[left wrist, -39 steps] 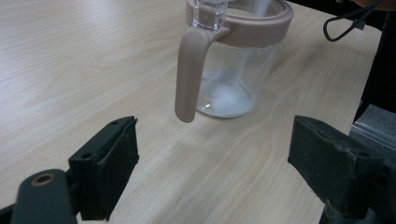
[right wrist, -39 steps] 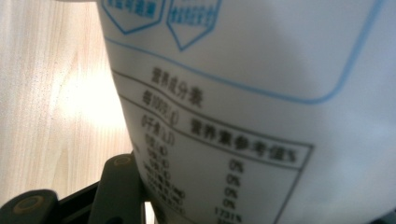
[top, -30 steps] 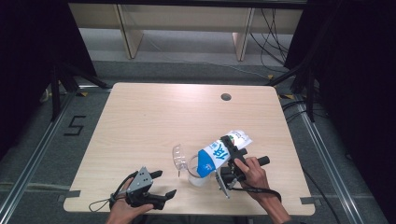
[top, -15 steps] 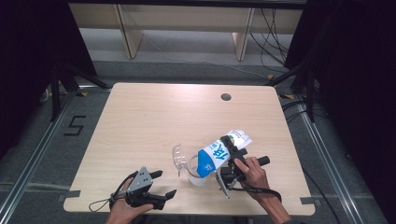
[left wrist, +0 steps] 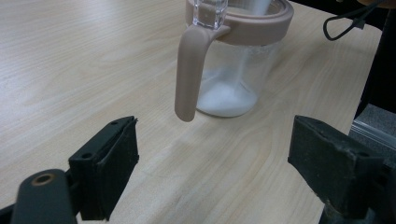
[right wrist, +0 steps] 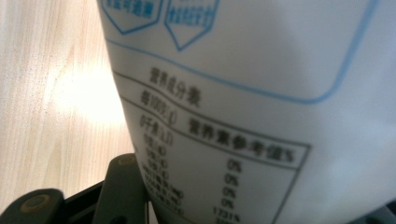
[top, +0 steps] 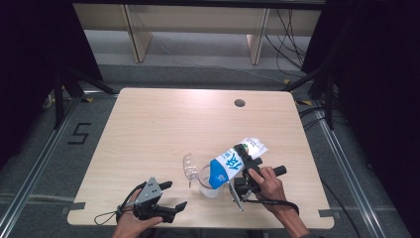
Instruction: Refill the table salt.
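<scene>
1. High view: the right gripper (top: 246, 171) holds a white and blue bag (top: 233, 162), tilted with its lower end over a clear jar (top: 208, 181).
2. The jar stands on the wooden table (top: 163, 129), just beside the right gripper, on the side of the left one.
3. The jar's clear lid (top: 189, 168) stands open, on the far side of the jar from the right gripper.
4. Right gripper view: the bag (right wrist: 261, 93) sits between the jaws and is pressed by them; printed text is close to the camera.
5. The left gripper (top: 171, 201) rests low near the table edge, its jaws wide apart and empty.
6. Left gripper view: the jar (left wrist: 236, 60) is ahead of the jaws, apart from them, with a beige rim and handle (left wrist: 189, 70).
7. A thin white stream (left wrist: 245, 56) falls into the jar, and a white heap (left wrist: 224, 98) lies at the bottom.
</scene>
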Demonstrator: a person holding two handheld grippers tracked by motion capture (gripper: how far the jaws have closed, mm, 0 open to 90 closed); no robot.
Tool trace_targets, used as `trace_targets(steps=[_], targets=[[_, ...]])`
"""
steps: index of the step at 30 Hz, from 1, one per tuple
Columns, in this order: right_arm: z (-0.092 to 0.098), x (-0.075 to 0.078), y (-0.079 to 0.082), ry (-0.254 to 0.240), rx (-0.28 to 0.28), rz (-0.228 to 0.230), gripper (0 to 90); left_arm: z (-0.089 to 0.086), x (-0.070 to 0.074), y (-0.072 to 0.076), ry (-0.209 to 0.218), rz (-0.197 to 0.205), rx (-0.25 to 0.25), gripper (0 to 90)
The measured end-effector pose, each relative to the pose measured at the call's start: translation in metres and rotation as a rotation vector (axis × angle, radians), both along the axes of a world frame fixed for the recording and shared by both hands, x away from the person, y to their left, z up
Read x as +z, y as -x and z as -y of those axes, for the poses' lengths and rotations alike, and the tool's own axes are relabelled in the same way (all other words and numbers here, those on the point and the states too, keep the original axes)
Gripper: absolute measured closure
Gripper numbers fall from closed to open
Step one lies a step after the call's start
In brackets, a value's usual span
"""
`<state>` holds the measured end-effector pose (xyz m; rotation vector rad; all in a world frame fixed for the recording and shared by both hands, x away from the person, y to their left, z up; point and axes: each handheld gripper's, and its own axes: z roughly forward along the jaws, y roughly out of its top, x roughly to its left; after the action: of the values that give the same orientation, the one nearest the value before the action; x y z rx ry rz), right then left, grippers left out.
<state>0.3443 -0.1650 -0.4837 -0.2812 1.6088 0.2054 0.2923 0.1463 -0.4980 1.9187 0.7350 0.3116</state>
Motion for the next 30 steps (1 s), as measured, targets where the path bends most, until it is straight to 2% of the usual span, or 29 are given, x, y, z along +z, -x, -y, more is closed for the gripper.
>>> trace_targets(steps=[1, 2, 4, 6, 8, 10, 19, 20, 21, 22, 23, 25, 26, 27, 29, 30], targets=[[-0.0005, 0.0015, -0.0014, 0.013, 0.023, 0.017, 51.0, 0.0, 0.0, 0.0, -0.001, 0.0, 0.0, 15.2], [-0.0006, 0.0017, -0.0018, 0.012, 0.028, 0.012, 50.9, -0.0001, 0.0, -0.0001, -0.002, 0.0, -0.001, 15.2], [0.0, -0.0003, -0.0004, -0.009, 0.004, -0.006, 51.1, 0.0001, -0.0004, -0.0002, 0.003, -0.001, -0.004, 15.2], [-0.0001, 0.0002, -0.0001, 0.0, 0.003, 0.001, 51.2, 0.0001, -0.0003, -0.0004, 0.001, 0.001, -0.006, 15.2], [-0.0007, 0.0019, -0.0017, 0.017, 0.029, 0.015, 51.3, 0.0, -0.0003, -0.0004, 0.001, 0.0, -0.005, 15.2], [-0.0002, 0.0002, -0.0001, 0.0, 0.004, -0.001, 51.4, -0.0001, -0.0003, -0.0004, 0.0, 0.001, -0.006, 15.2], [-0.0009, 0.0011, -0.0004, 0.011, 0.011, 0.01, 51.8, 0.0003, -0.0004, -0.0003, 0.002, 0.0, -0.004, 15.2], [-0.0013, 0.0021, -0.0015, 0.023, 0.03, 0.021, 51.8, 0.0003, -0.0004, -0.0003, 0.002, -0.001, -0.004, 15.2], [-0.0019, 0.0046, -0.0008, 0.056, 0.029, 0.032, 51.9, 0.0003, -0.0005, -0.0003, 0.002, 0.0, -0.005, 15.2], [-0.0019, 0.0044, -0.002, 0.049, 0.047, 0.042, 52.0, 0.0002, -0.0004, -0.0003, 0.001, 0.0, -0.006, 15.2], [-0.0021, 0.0037, -0.0015, 0.032, 0.043, 0.04, 52.2, 0.0001, -0.0004, -0.0003, 0.0, 0.0, -0.006, 15.2], [-0.0021, 0.0034, -0.0015, 0.032, 0.043, 0.037, 52.3, 0.0001, -0.0004, -0.0003, 0.0, 0.0, -0.005, 15.2], [-0.0018, 0.0049, -0.0018, 0.056, 0.045, 0.041, 52.3, 0.0001, -0.0004, -0.0003, 0.001, 0.0, -0.005, 15.2], [-0.002, 0.0038, -0.0017, 0.04, 0.044, 0.038, 52.3, 0.0002, -0.0004, -0.0003, 0.001, -0.001, -0.005, 15.2], [-0.0018, 0.0052, -0.0017, 0.058, 0.044, 0.048, 52.4, 0.0001, -0.0004, -0.0003, 0.0, 0.0, -0.006, 15.2], [-0.0021, 0.0037, -0.0015, 0.036, 0.044, 0.042, 52.4, 0.0002, -0.0004, -0.0003, 0.001, 0.0, -0.006, 15.2]])
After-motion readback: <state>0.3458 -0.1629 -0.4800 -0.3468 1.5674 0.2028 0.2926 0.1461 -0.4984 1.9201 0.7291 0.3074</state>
